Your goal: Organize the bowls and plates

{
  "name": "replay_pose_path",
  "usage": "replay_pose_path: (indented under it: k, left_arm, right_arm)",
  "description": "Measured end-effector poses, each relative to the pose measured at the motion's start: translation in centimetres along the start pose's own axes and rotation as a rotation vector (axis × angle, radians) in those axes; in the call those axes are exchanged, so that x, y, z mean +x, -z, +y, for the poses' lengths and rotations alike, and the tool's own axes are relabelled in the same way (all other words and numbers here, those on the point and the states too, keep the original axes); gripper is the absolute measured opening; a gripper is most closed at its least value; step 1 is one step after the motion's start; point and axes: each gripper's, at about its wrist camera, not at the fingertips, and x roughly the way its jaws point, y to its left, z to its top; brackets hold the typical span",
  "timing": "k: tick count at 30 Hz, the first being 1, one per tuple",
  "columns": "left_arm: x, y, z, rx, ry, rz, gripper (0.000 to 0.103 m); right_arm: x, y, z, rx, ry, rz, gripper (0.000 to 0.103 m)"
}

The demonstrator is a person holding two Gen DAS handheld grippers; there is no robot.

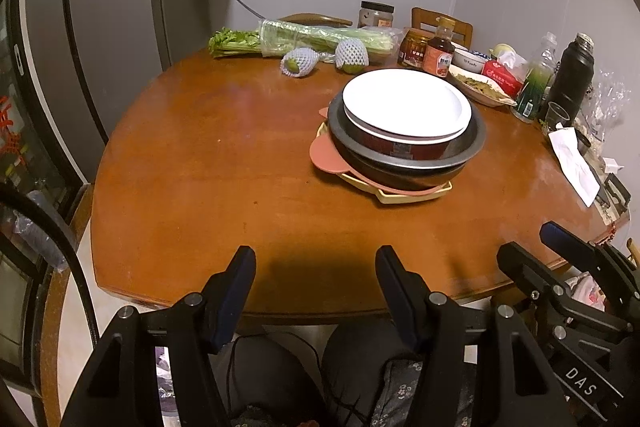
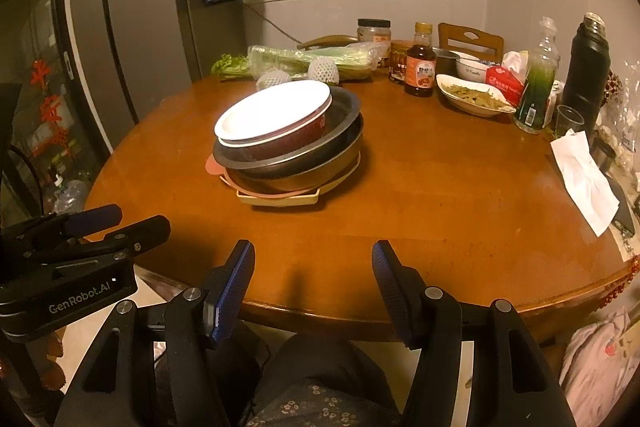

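A stack of dishes stands on the round wooden table (image 1: 200, 163). On top is a white plate (image 1: 404, 101) over a dark red bowl (image 1: 404, 149), inside two metal basins (image 1: 472, 143), on a pink plate (image 1: 326, 157) and a cream tray (image 1: 400, 197). The same stack shows in the right wrist view, with the white plate (image 2: 272, 113) tilted. My left gripper (image 1: 316, 259) is open and empty at the table's near edge. My right gripper (image 2: 312, 255) is open and empty, also at the near edge, right of the left one (image 2: 120, 223).
Along the table's back lie celery in a bag (image 1: 304, 39), two net-wrapped fruits (image 1: 352, 55), jars and a sauce bottle (image 1: 440, 51), a dish of food (image 2: 472, 99), a tissue pack, a green bottle (image 2: 536, 91), a black flask (image 2: 586, 71) and paper (image 2: 584, 179). A fridge (image 1: 112, 27) stands left.
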Motion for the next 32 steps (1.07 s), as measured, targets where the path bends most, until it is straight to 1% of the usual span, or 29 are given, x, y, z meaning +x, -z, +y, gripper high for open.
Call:
replay_pose_path:
  k: [16,32]
  left_arm:
    - [0.3,0.4,0.2,-0.001,0.012,0.012,0.062]
    - [1.2,0.2,0.8,-0.007,0.001,0.018,0.062]
  right_arm:
    - [0.1,0.4,0.3,0.002,0.003,0.001,0.063]
    - [0.8,0.4,-0.1,0.015,0.008,0.011,0.063]
